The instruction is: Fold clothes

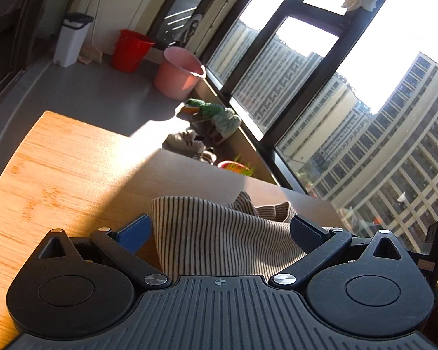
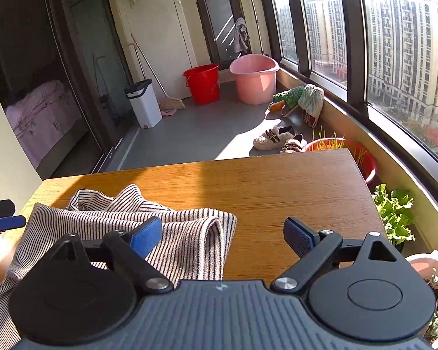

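Both grippers fill the lower part of their own wrist views, black housings with blue-padded fingers.

Left gripper [image 1: 219, 230]: jaws spread wide. Striped garment [image 1: 219, 239] lies between the fingers and runs under the housing; neither pad presses on it. Left pad [image 1: 134, 233] sits just at the cloth's left edge, right pad [image 1: 309, 234] over its right side. View is strongly tilted.

Right gripper [image 2: 223, 237]: jaws spread wide, nothing pinched. Left pad [image 2: 146, 237] hovers over the striped garment [image 2: 160, 230]; right pad [image 2: 299, 237] hangs over bare wood. A folded edge of the cloth rises as a ridge between the fingers, nearer the left one. The left gripper's blue finger shows at the far left edge of this view.

Garment: cream with thin dark stripes, crumpled, on the near left part of the wooden table [image 2: 277, 186]; a bunched portion sticks up at its far side. Sunlight falls across the table's far half.

Beyond the table, on grey floor: fuzzy slippers [image 2: 273, 140], green and white knitted slippers [image 2: 303, 99], a pink tub [image 2: 254, 78], a red bucket [image 2: 203, 83], a white bin with dark lid [image 2: 144, 103], a broom against the wall. Potted plants stand by the table's right side. Large windows on the right show apartment blocks.
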`<state>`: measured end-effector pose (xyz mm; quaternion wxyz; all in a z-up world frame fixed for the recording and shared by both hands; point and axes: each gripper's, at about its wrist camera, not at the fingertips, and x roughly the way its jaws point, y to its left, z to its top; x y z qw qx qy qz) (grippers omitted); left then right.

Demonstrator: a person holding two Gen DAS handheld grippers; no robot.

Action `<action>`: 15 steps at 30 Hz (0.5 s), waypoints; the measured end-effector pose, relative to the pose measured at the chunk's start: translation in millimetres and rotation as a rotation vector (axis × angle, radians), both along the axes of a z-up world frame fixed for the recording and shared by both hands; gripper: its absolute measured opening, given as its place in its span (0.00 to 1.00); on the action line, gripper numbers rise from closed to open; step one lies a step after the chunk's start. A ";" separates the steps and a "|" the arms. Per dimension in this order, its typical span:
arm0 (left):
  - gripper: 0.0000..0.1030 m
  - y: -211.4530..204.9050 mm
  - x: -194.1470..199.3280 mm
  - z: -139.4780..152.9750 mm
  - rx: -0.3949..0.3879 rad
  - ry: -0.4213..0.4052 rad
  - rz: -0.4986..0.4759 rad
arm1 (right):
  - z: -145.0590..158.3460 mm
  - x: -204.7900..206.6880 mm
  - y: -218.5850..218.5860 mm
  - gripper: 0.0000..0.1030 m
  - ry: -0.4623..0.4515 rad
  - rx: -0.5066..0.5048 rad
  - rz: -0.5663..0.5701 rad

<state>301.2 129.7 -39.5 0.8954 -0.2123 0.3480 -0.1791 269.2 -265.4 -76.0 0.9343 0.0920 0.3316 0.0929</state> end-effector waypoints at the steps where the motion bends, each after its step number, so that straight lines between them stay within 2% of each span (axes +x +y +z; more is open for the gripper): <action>1: 1.00 -2.8 6.3 -3.9 0.013 0.020 -0.004 | -4.8 -2.2 -4.7 0.89 0.006 0.023 -0.002; 2: 1.00 -5.5 10.4 -7.2 0.027 0.034 -0.007 | -7.6 -2.0 -5.4 0.87 0.010 0.039 0.009; 4: 1.00 -9.0 15.1 -11.4 0.044 0.046 -0.008 | -12.7 -1.1 -5.9 0.78 0.020 0.070 0.034; 6: 1.00 -11.7 18.2 -12.3 0.044 0.045 -0.010 | -15.2 4.0 -3.5 0.65 0.028 0.083 0.063; 8: 1.00 -14.4 21.4 -12.8 0.043 0.044 -0.014 | -17.3 11.0 -1.0 0.60 0.032 0.124 0.081; 12: 0.99 -23.7 25.2 -13.4 0.074 0.022 -0.040 | -20.0 22.7 2.6 0.60 0.023 0.160 0.102; 14: 0.94 -27.4 23.1 -13.0 0.096 0.009 -0.047 | -20.3 23.0 5.1 0.60 0.020 0.154 0.111; 15: 0.86 -29.0 21.9 -12.8 0.107 0.003 -0.051 | -20.4 22.2 6.5 0.54 0.021 0.153 0.116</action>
